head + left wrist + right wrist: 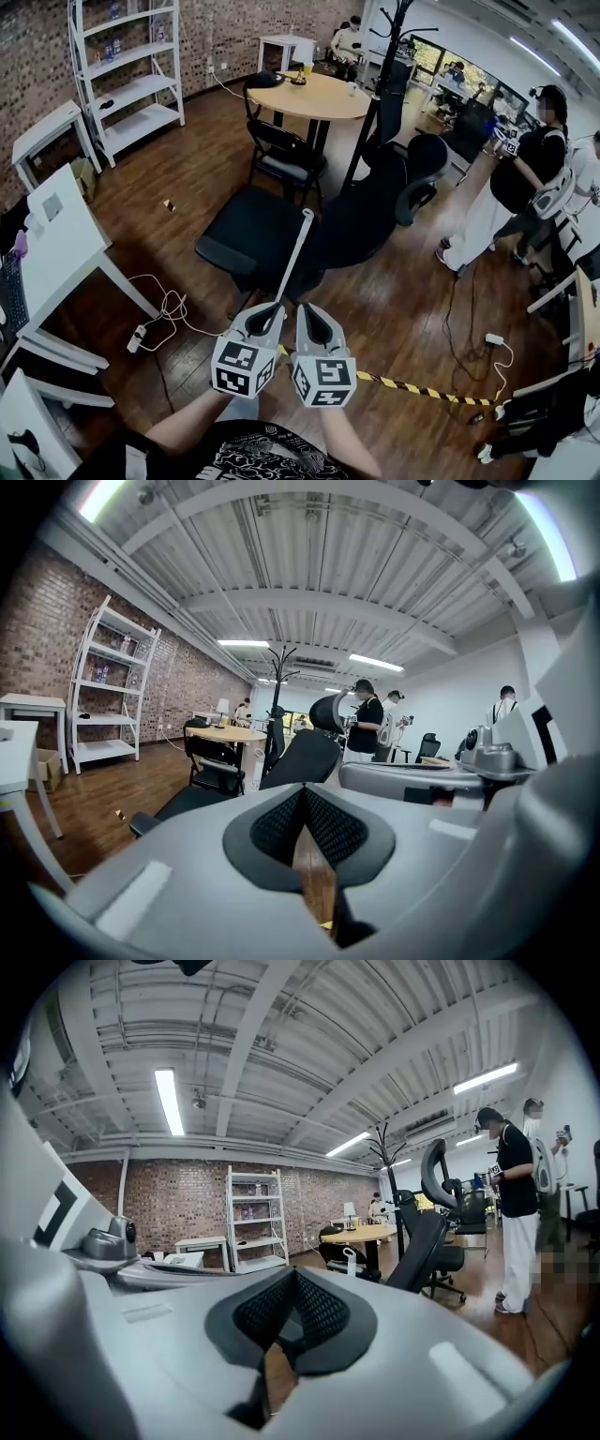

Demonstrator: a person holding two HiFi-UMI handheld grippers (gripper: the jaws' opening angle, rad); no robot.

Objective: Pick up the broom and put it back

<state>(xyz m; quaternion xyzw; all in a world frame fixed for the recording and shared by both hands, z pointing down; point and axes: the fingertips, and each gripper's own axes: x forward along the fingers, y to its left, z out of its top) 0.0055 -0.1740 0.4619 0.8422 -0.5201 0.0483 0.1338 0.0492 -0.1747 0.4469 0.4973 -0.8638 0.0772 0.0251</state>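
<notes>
The broom shows as a thin white handle (pixel 294 258) leaning away from me toward a black office chair (pixel 248 239). Its lower end drops out of sight between the tips of my two grippers, and its head is hidden. My right gripper (pixel 311 309) is shut. In the right gripper view a grey length of handle sits low between the pads (pixel 323 1316), and the handle's top (pixel 350 1260) pokes up just past the right gripper (pixel 295 1275). My left gripper (pixel 269 309) is close beside it. In its own view the left gripper (pixel 305 791) is shut, with only floor showing through the gap.
A second black chair (pixel 375 202) and a coat stand (pixel 375 103) stand ahead, with a round wooden table (pixel 309 97) behind. Yellow-black tape (pixel 412 387) crosses the floor. A power strip and cables (pixel 138 337) lie left by white desks (pixel 66 248). People (pixel 525 178) stand at right.
</notes>
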